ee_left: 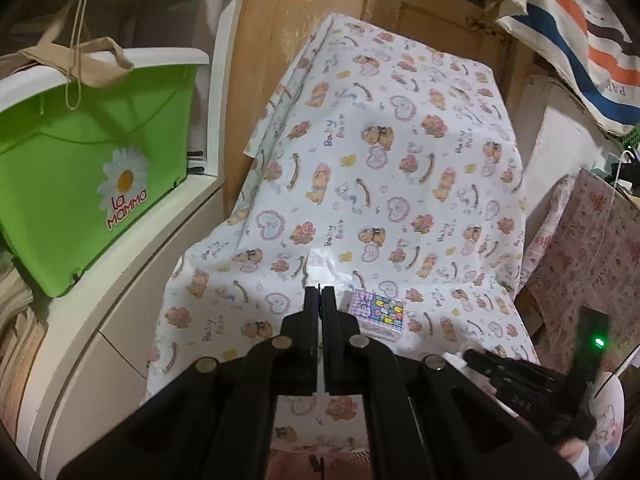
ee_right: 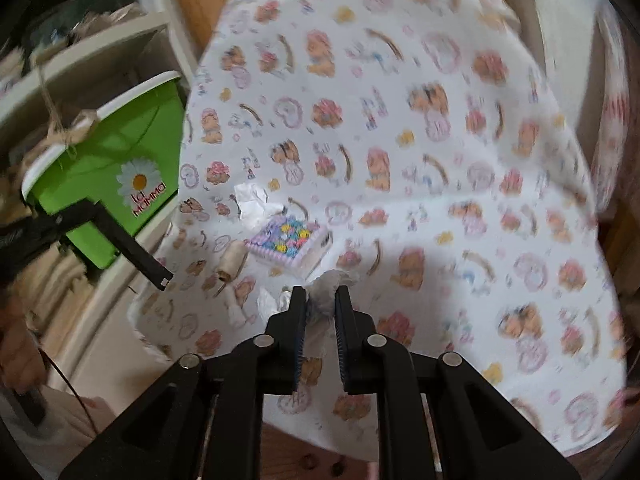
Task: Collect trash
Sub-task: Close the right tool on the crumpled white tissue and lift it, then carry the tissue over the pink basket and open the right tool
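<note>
A table under a bear-print cloth (ee_right: 400, 160) carries scraps of trash. My right gripper (ee_right: 321, 296) is shut on a crumpled white tissue (ee_right: 326, 280), held just above the cloth near the front edge. Another crumpled white paper (ee_right: 252, 204) lies further back, and it also shows just beyond my left gripper (ee_left: 319, 292) as the white paper (ee_left: 326, 264). The left gripper is shut, with nothing visible between its pads. A small cardboard roll (ee_right: 232, 264) and a white scrap (ee_right: 268, 304) lie near the left edge.
A colourful tissue pack (ee_right: 288, 240) lies mid-table, seen as the tissue pack (ee_left: 378, 314) beside my left fingertips. A green bin (ee_left: 92, 160) with a white rim sits on a white shelf at left. The right gripper's body (ee_left: 520, 376) crosses the lower right. A wooden door stands behind the table.
</note>
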